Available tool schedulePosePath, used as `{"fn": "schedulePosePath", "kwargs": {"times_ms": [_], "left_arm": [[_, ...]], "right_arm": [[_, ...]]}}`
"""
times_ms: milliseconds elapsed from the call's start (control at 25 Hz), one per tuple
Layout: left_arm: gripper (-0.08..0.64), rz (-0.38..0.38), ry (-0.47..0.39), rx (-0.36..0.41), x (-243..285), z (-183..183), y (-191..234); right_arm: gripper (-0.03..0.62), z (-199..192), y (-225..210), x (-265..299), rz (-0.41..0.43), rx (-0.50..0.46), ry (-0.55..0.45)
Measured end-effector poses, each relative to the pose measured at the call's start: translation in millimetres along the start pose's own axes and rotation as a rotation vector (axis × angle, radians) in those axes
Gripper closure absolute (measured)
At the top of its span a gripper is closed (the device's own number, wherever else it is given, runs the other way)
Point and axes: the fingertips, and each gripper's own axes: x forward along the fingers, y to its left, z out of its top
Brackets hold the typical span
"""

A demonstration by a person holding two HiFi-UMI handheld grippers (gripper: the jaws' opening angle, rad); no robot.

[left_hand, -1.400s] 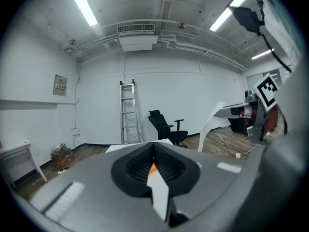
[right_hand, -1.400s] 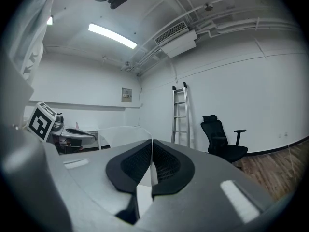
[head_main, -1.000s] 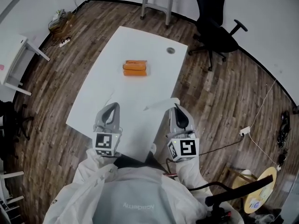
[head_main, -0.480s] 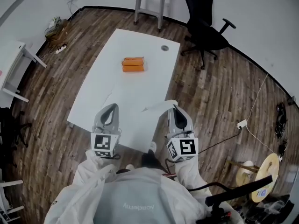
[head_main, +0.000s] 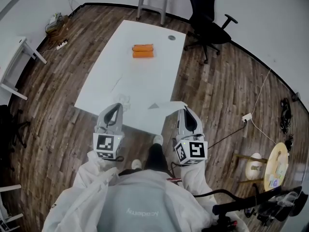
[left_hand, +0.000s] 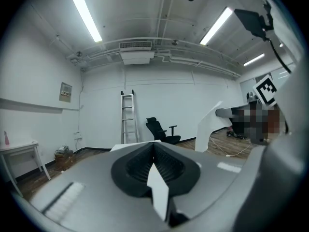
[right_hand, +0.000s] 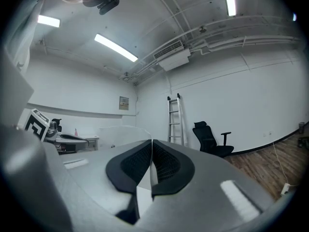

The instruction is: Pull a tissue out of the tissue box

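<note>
The tissue (head_main: 166, 106) hangs in the air over the near edge of the white table (head_main: 130, 79). Its right end is pinched in the right gripper (head_main: 185, 111), whose jaws are closed on it. The orange tissue box (head_main: 143, 50) sits on the far part of the table, well apart. To the left, the left gripper (head_main: 116, 109) has its jaws clamped on a thin white strip (left_hand: 157, 187). A black chair (head_main: 205, 13) stands beyond the table.

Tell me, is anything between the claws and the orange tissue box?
Nothing visible: only bare white table lies between them and the orange tissue box. The right claw pinches a white tissue sheet, the left claw a thin white strip.
</note>
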Motion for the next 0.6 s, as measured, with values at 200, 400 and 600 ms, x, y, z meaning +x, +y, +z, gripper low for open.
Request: {"fn": "schedulePosePath", "kwargs": {"times_ms": [200,400,600], "left_arm": [[0.560,-0.013,-0.015,-0.002,-28.2,-0.1,-9.4],[0.560,-0.013,-0.031,-0.008,-48.5,-2.2,-4.9],[0.560,-0.006,-0.046,-0.020,-64.9,-1.9,-2.3]], "right_arm": [[0.591,-2.5,11.0,-26.7,-0.014,-0.002,0.003],[0.591,1.8,24.4,-39.3,-0.025,-0.011,-0.009],[0.591,3.8,38.1,-47.0,-0.017,-0.023,-0.011]]}}
